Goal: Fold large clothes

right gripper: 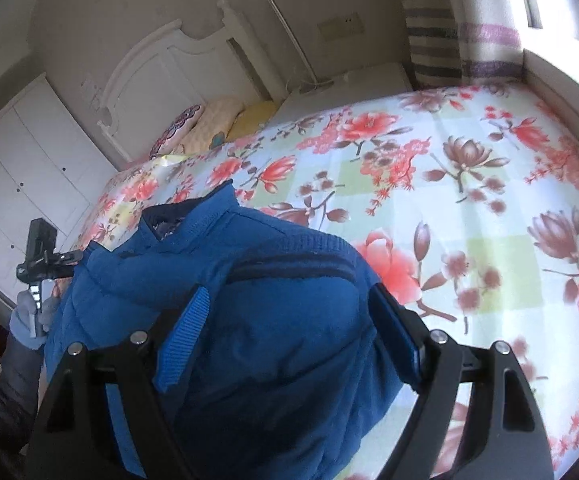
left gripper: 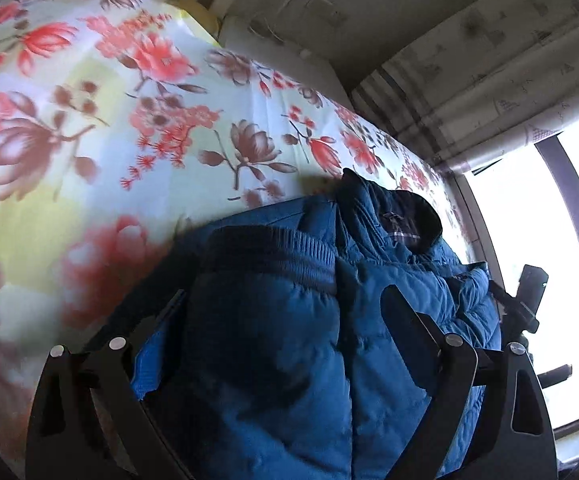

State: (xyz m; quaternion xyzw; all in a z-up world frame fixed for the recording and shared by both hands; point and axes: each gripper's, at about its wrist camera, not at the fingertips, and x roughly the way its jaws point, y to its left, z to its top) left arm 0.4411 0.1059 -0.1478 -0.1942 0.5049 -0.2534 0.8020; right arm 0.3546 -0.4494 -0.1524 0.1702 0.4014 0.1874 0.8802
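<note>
The blue jacket (left gripper: 289, 340) lies bunched on the flowered bed (left gripper: 109, 120), filling the gap between both pairs of fingers; left gripper (left gripper: 285, 312) and right gripper (right gripper: 289, 308) each clamp its padded bulk.

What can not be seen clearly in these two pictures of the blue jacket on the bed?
- Left wrist view: the blue jacket fills the space between the left hand-held gripper fingers, so their grip cannot be judged; its lower part is cut off by the bottom edge.
- Left wrist view: the floral bedsheet is blurred at lower left.
- Right wrist view: the jacket bulk hides the right hand-held gripper contact and its own sleeves.
</note>
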